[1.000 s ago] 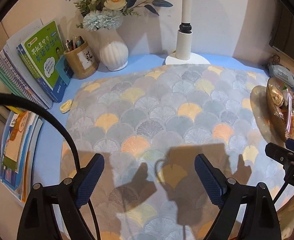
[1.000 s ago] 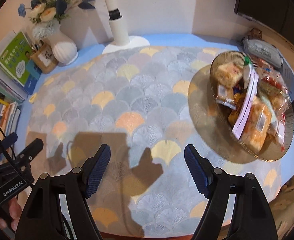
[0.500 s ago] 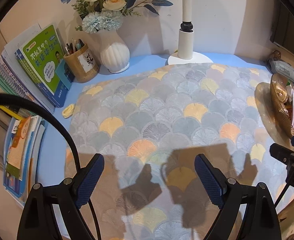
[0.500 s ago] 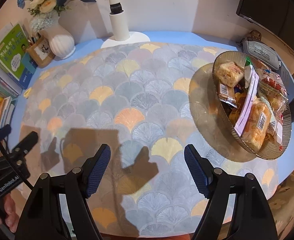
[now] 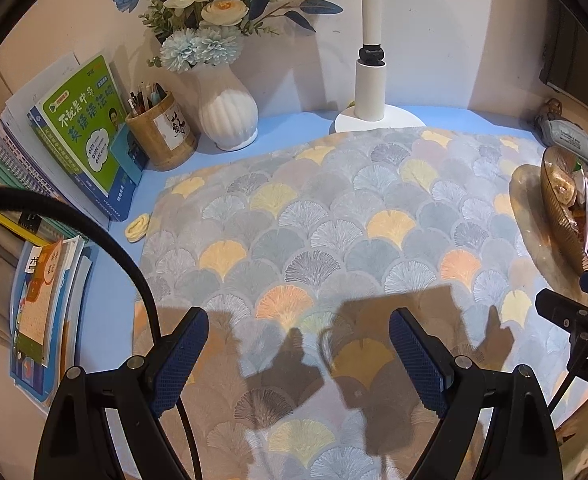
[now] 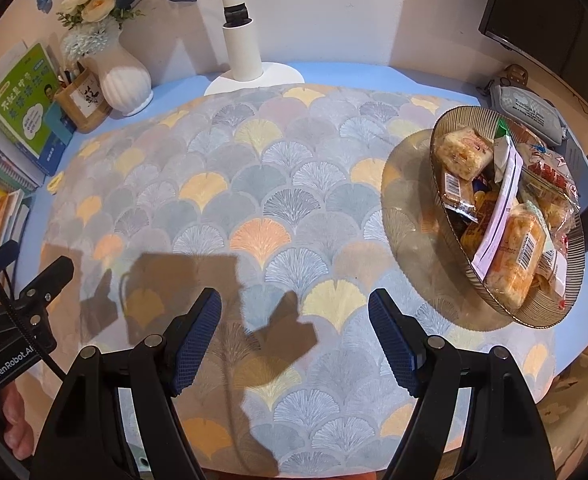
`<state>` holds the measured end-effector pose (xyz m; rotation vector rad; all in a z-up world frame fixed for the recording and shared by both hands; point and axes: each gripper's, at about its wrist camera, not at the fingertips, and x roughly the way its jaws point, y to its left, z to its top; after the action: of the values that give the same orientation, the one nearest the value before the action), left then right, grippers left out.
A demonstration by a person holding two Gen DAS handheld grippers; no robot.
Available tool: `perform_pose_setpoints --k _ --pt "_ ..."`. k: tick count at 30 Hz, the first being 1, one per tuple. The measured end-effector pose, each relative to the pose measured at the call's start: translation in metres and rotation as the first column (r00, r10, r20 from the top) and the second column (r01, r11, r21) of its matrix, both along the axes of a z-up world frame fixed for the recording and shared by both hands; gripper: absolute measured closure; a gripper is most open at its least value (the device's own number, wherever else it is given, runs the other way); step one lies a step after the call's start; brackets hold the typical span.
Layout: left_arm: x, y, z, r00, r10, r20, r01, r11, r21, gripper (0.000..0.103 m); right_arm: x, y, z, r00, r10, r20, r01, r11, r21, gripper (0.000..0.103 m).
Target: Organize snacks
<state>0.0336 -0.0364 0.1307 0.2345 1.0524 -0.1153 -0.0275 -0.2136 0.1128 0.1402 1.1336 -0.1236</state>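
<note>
Snacks [image 6: 506,216] all piled in bowl [image 6: 450,216] near tabletop [image 6: 334,70] right edge; left tongs [image 5: 298,344], right tongs [image 6: 294,320] wide, empty; task looks finished.

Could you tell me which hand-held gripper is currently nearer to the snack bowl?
Right. The right hand-held gripper hovers open just left of the snack bowl; the left hand-held gripper sits farther left, beyond the right one.

Both tongs hang side by side with nothing between their blue-padded fingers. The left tongs [image 5: 298,346] stand spread wide, filling the lower part of their own view. The right tongs [image 6: 294,332] gape just as wide. A bare hand [image 6: 11,430] grips the left handle at the lower left of the right view.
</note>
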Motion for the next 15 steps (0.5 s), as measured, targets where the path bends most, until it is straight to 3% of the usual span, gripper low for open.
perform_pose_setpoints --k 15 --pt "-0.0027 -0.0029 -0.0049 1.0 0.0 -0.018 0.0 1.0 0.01 0.013 -0.002 -0.0019 -0.0045 1.0 0.006 -0.014 -0.005 1.0 0.024 0.027"
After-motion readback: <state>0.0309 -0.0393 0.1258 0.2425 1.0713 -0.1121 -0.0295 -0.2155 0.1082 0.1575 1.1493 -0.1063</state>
